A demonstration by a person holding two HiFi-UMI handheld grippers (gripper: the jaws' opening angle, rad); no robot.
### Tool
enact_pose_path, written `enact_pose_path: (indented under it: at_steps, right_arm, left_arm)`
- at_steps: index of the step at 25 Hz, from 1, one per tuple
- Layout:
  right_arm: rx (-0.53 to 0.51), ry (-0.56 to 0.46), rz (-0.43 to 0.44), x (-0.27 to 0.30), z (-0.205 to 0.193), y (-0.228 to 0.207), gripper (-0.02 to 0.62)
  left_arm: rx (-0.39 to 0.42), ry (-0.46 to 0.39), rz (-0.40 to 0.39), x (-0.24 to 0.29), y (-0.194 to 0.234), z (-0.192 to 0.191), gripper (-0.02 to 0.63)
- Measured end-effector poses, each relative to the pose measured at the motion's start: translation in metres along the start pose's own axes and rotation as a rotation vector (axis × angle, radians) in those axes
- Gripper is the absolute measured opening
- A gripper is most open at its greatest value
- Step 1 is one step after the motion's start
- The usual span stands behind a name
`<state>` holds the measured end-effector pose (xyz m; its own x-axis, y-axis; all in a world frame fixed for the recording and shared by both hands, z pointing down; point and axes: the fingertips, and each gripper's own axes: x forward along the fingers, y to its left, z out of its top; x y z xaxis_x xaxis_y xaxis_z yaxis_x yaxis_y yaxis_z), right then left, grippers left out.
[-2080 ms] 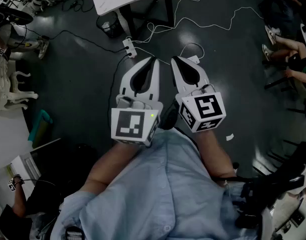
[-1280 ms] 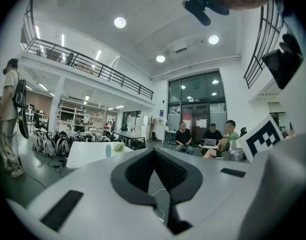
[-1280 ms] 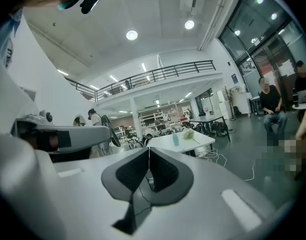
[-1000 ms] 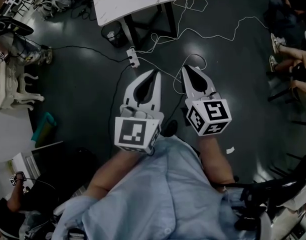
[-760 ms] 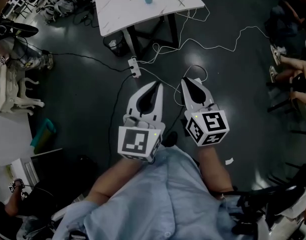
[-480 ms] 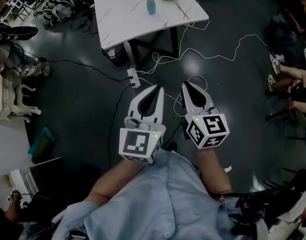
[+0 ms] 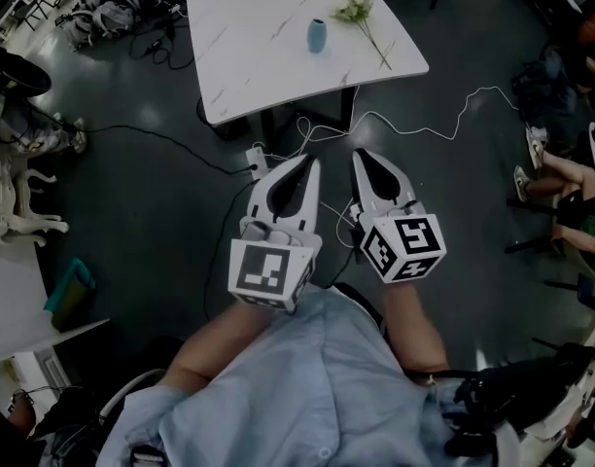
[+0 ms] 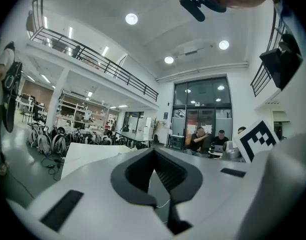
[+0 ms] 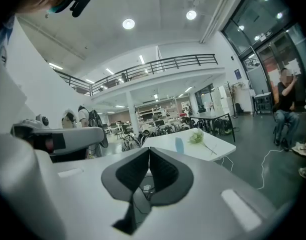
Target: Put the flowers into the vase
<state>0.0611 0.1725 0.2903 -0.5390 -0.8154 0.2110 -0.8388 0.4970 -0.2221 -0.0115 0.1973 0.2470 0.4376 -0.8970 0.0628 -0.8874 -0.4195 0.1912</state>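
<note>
**Head view.** Dark grey floor (image 7: 132,202) fills most of the frame. A white marbled surface (image 7: 259,61) stands at the top, well apart from both tools. On it a small blue vase (image 7: 318,35) stands upright. The flowers (image 7: 362,12) lie flat just to the right of the vase, not touching it, with the stem running toward the near right edge. The left tongs (image 7: 308,161) and right tongs (image 7: 359,154) are held side by side over the floor, in front of a light-blue shirt (image 7: 317,387), and both point toward the surface. Each pair is drawn together at the tips. A white power strip (image 7: 256,158) lies on the floor just beside the left tips.

**Left gripper view.** The left tongs (image 8: 154,152) have their tips meeting, with nothing between them. The white top of the surface (image 8: 88,153) shows beyond them at the left. A marker cube (image 8: 257,139) on the right tongs shows at the right edge.

**Right gripper view.** The right tongs (image 9: 149,149) are fully closed and empty. Beyond them and to the right, the surface (image 9: 215,146) carries the vase (image 9: 179,144), still empty. The flowers (image 9: 197,137) lie beside it on its right.
</note>
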Motion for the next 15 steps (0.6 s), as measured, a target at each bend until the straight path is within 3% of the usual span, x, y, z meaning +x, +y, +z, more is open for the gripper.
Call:
enact_pose_path:
  at_steps: [9, 15]
  right_arm:
    - [-0.030, 0.000, -0.032, 0.044, 0.023, -0.017, 0.005]
    - [-0.036, -0.018, -0.066, 0.066, 0.039, -0.055, 0.005]
  left_arm:
    - [-0.037, 0.006, -0.004, 0.034, 0.033, 0.002, 0.005]
    - [-0.021, 0.038, 0.001, 0.068, 0.041, -0.002, 0.005]
